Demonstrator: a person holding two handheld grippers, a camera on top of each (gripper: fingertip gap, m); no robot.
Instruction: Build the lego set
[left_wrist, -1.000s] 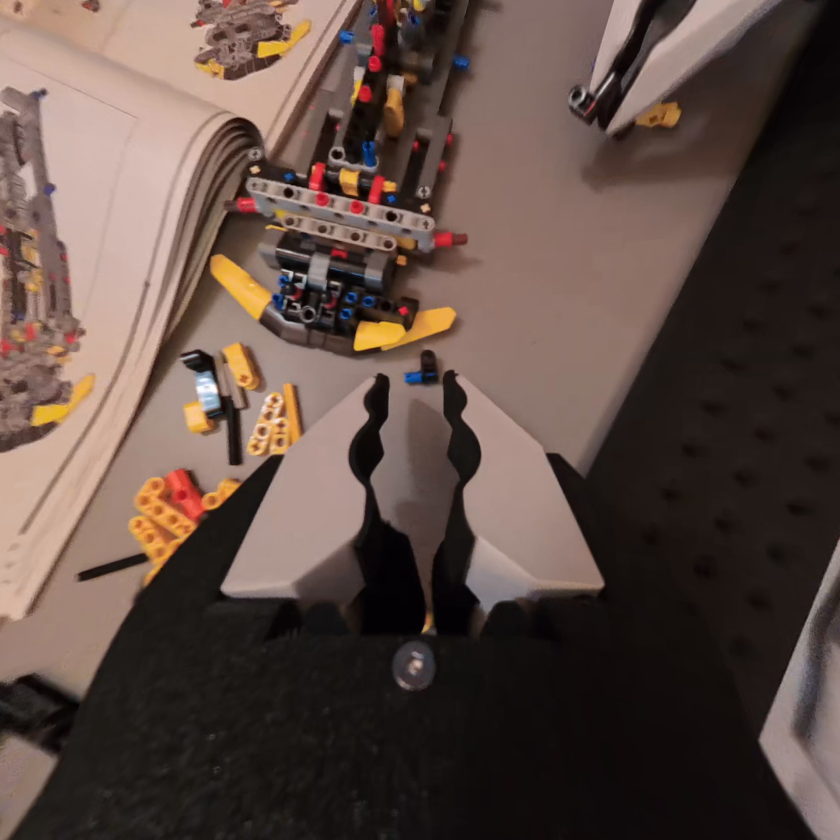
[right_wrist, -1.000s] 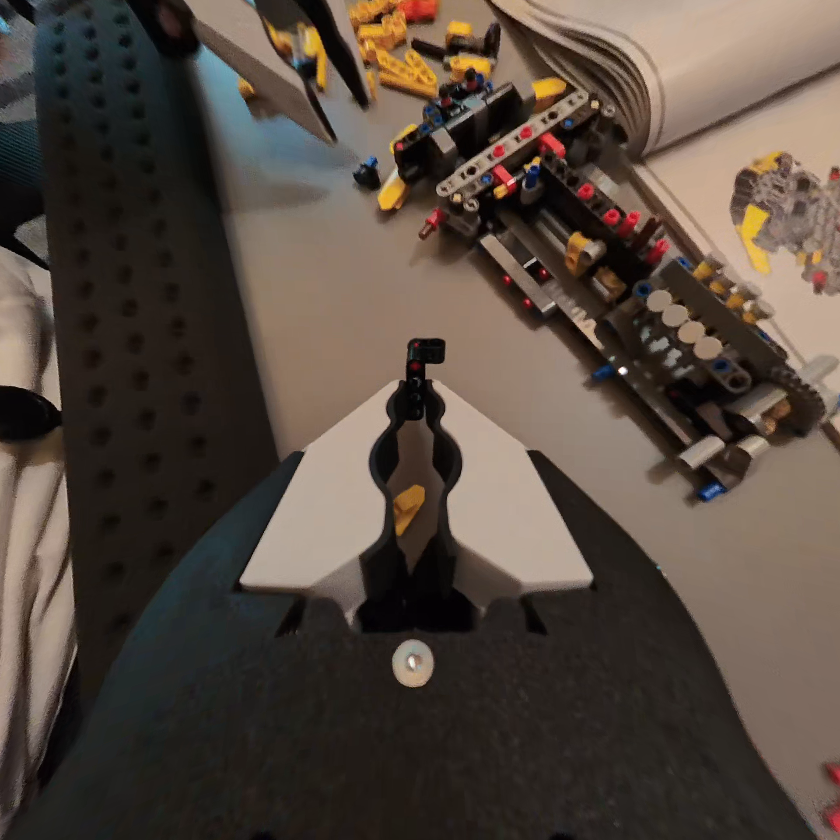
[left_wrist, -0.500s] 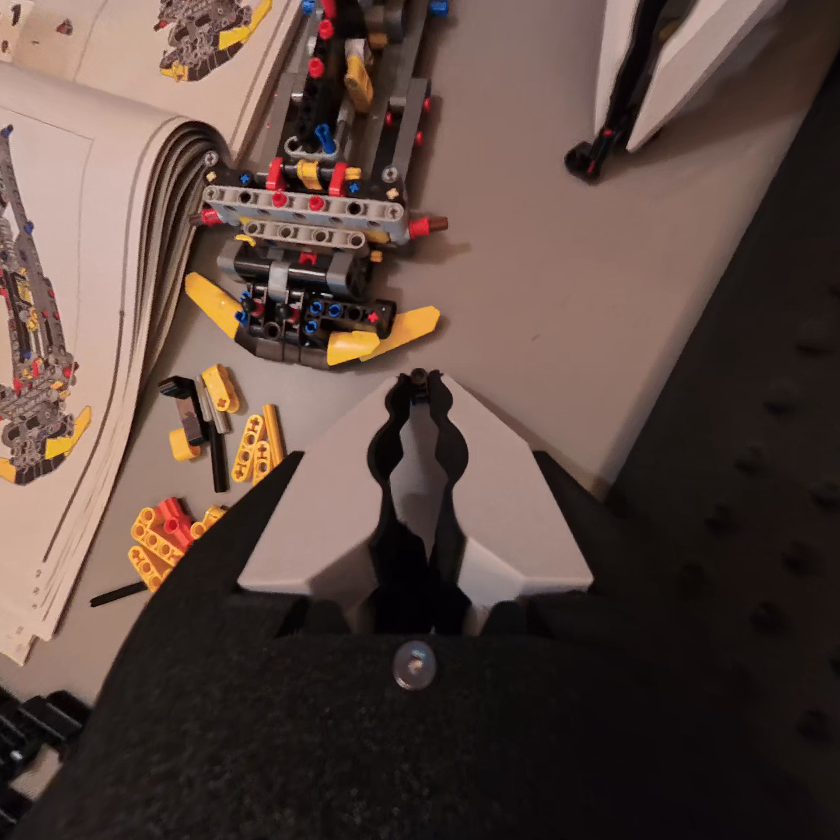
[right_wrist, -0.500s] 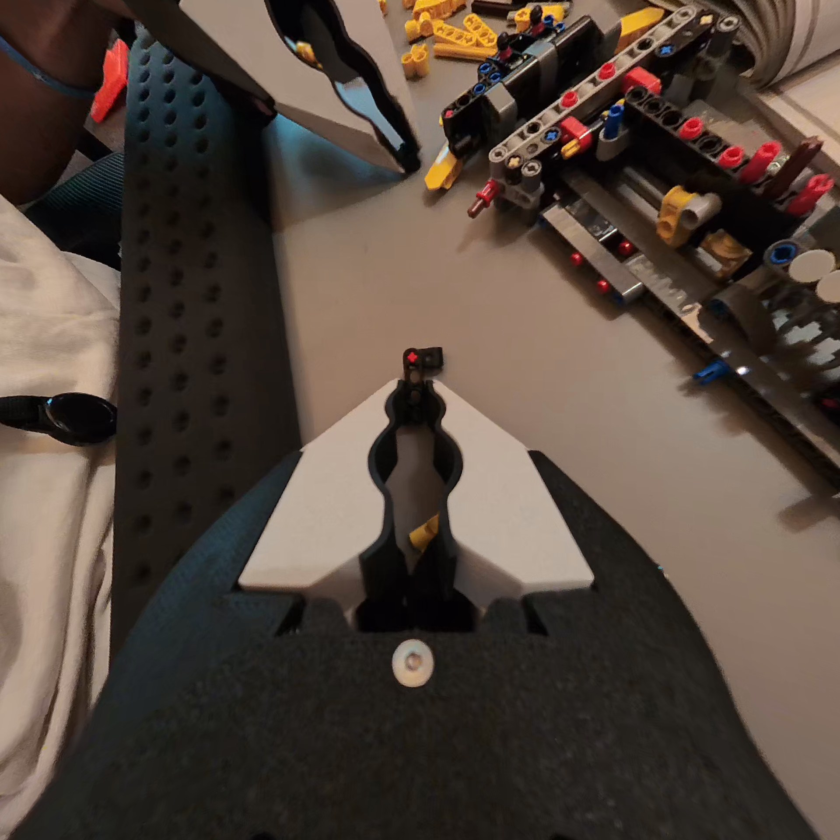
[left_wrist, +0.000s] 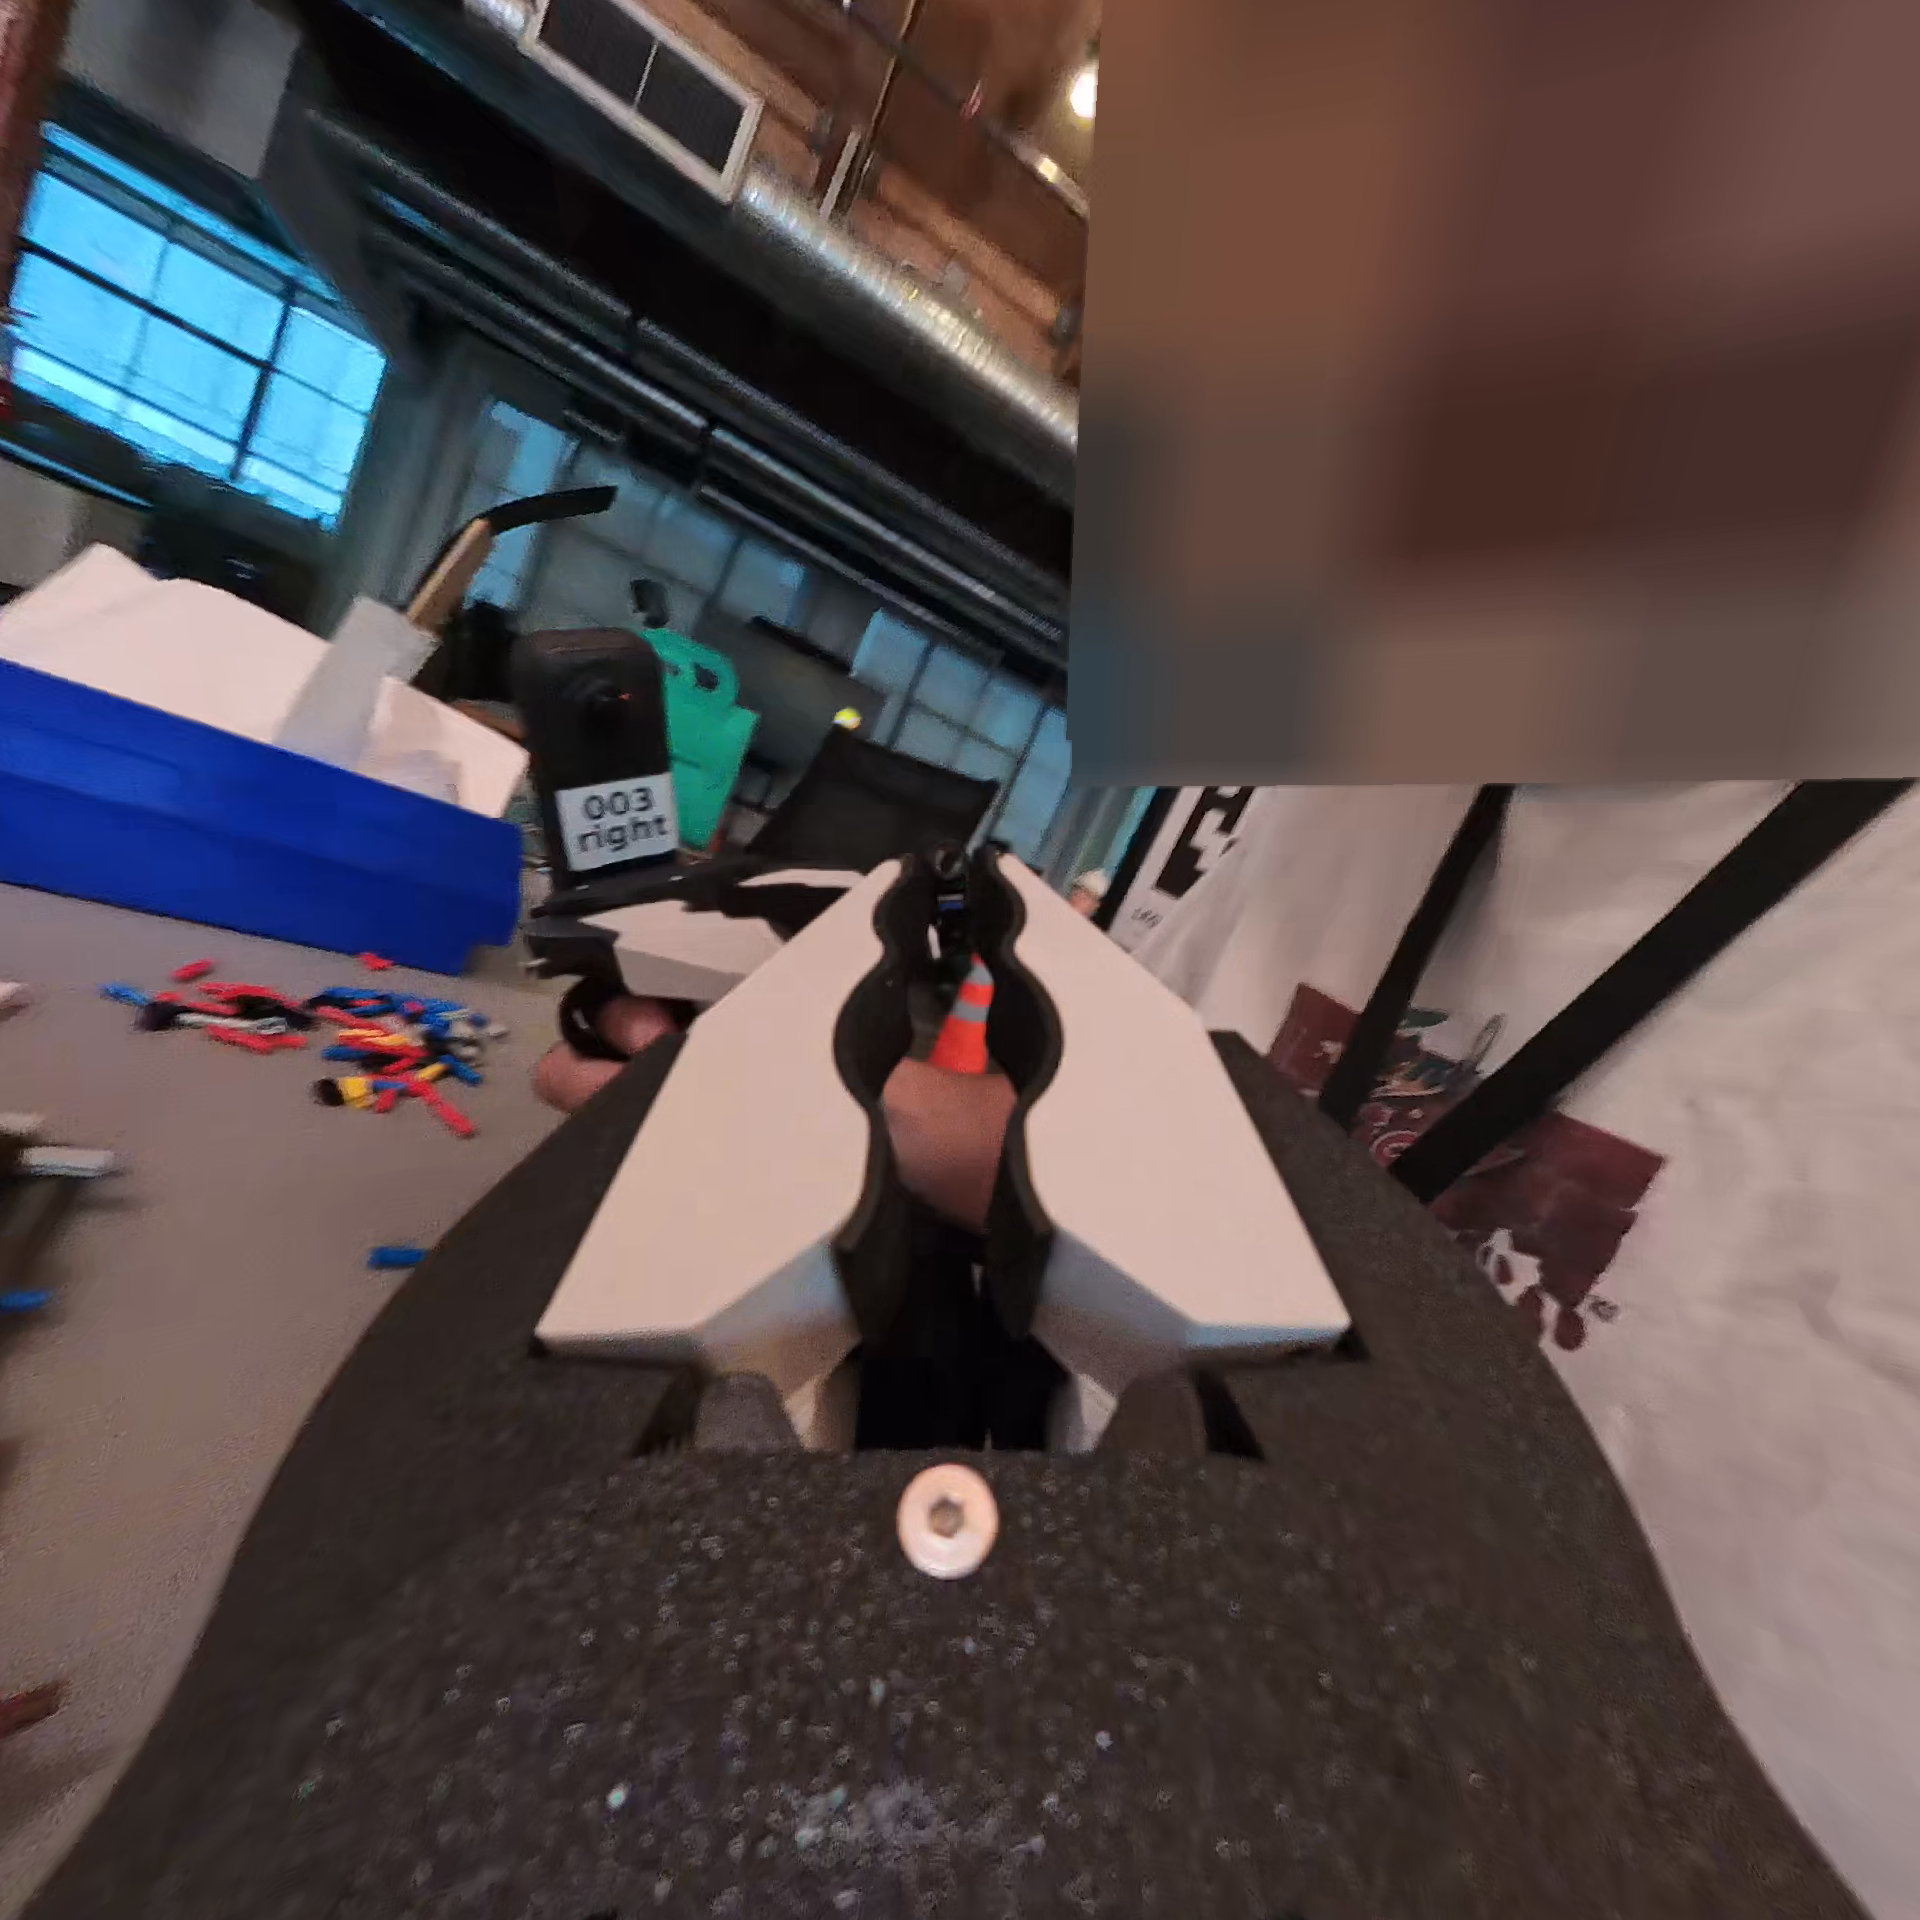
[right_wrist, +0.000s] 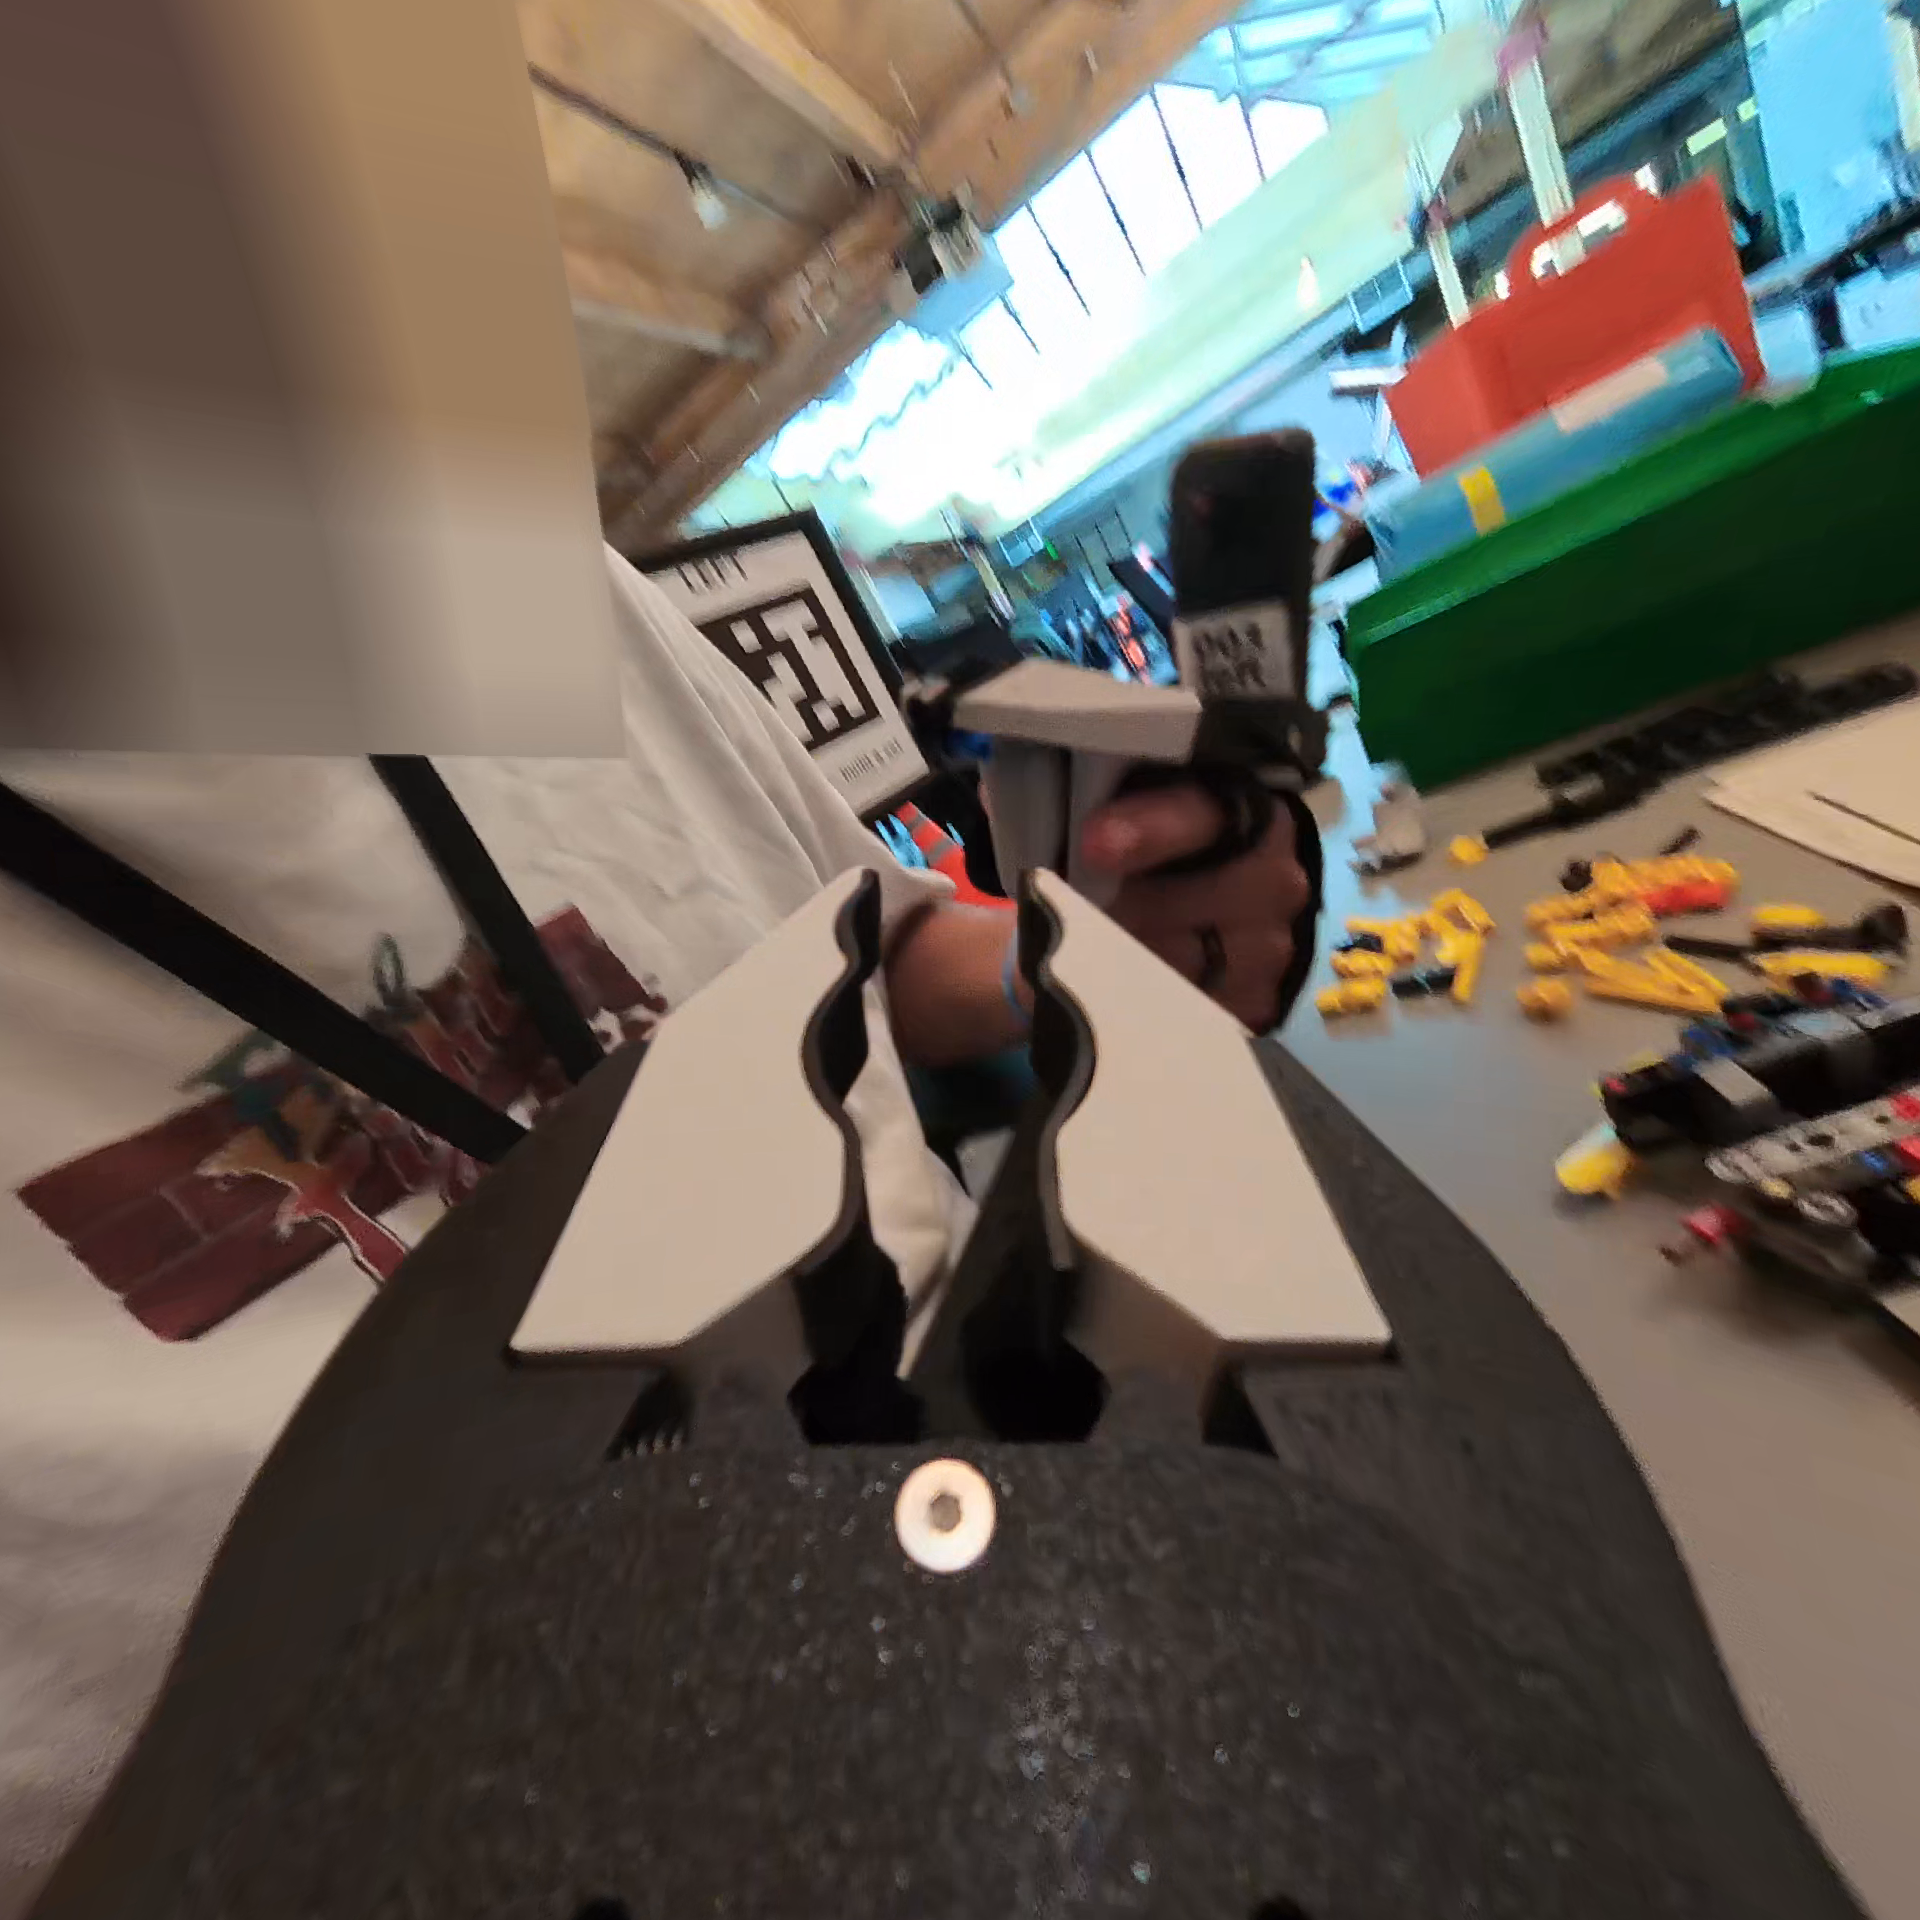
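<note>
table (right_wrist: 1558, 1403): grey; both grippers raised off it, facing each other
model (right_wrist: 1787, 1122): half-built, lying at the right of the right wrist view
loose parts (right_wrist: 1600, 951): yellow heap beyond the model; red and blue scatter (left_wrist: 343, 1029) in the left wrist view
right gripper (right_wrist: 945, 914): jaws apart, nothing between them
left gripper (left_wrist: 956, 868): jaws nearly together, clamped on a small black piece (left_wrist: 948, 862) at the tips
step, as i judge it: handing or mating the piece in mid-air; line up the tips squarely; keep the left grip firm until the right one closes

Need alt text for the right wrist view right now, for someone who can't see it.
The right gripper is raised off the table with its jaws open and empty, facing the person's white shirt. Beyond it a hand holds the left gripper, with yellow loose pieces on the grey table at right.
</note>
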